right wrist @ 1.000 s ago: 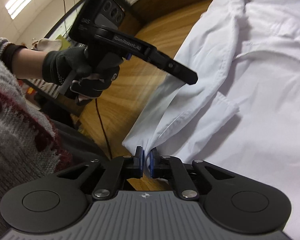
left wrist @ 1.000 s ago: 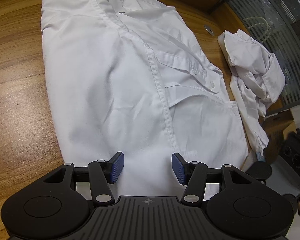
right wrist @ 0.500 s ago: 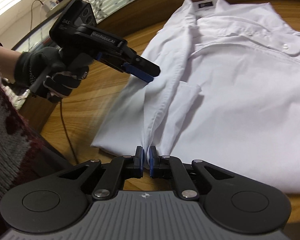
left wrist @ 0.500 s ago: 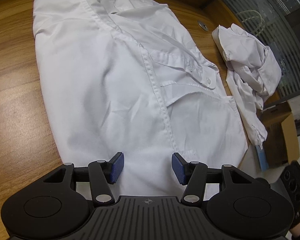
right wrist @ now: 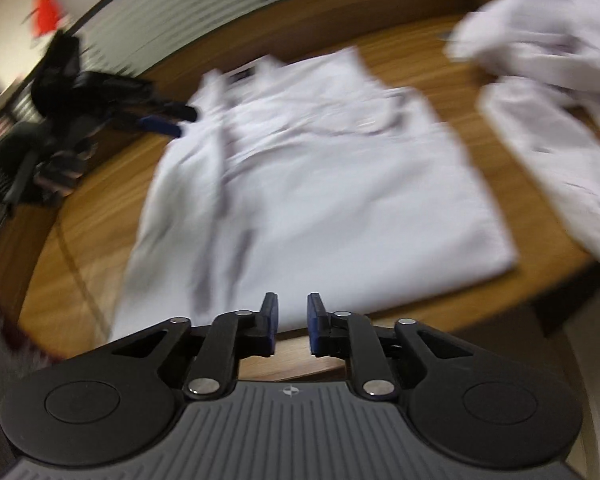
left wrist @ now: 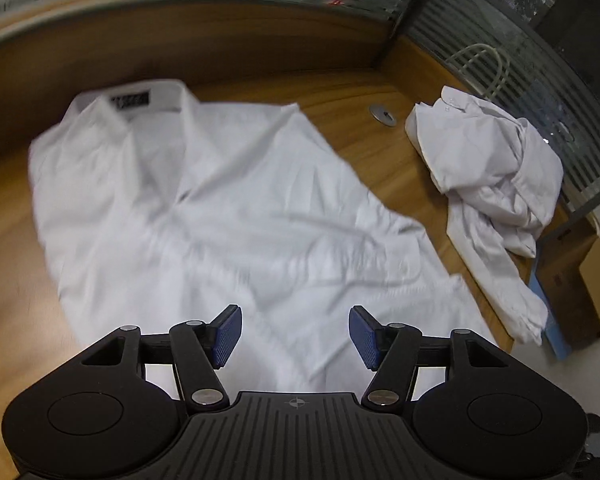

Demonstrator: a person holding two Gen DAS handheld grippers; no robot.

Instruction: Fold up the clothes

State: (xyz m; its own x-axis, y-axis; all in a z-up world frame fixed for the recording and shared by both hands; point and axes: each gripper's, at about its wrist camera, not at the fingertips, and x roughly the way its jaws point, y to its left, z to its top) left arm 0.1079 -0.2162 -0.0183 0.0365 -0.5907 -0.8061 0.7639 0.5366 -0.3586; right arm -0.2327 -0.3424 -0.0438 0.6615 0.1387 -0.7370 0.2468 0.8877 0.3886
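White shirt (left wrist: pixel 220 216) lies flat mid-desk (left wrist: pixel 360 96), ready for another fold. Left gripper (left wrist: pixel 295 334) jaws wide, opening, empty; right gripper (right wrist: pixel 292 322) jaws opening, narrow gap, nothing between.

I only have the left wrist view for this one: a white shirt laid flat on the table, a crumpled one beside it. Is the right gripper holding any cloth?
Observer: No. The right gripper has nothing between its fingers, and they are opening.
Reviewer: Where is it relative to the shirt?
Observer: Just short of the flat shirt's near hem, by the table's near edge.
Reviewer: Can you see the left gripper?
Observer: Yes. The left gripper hangs by the shirt's collar end, in a black-gloved hand.
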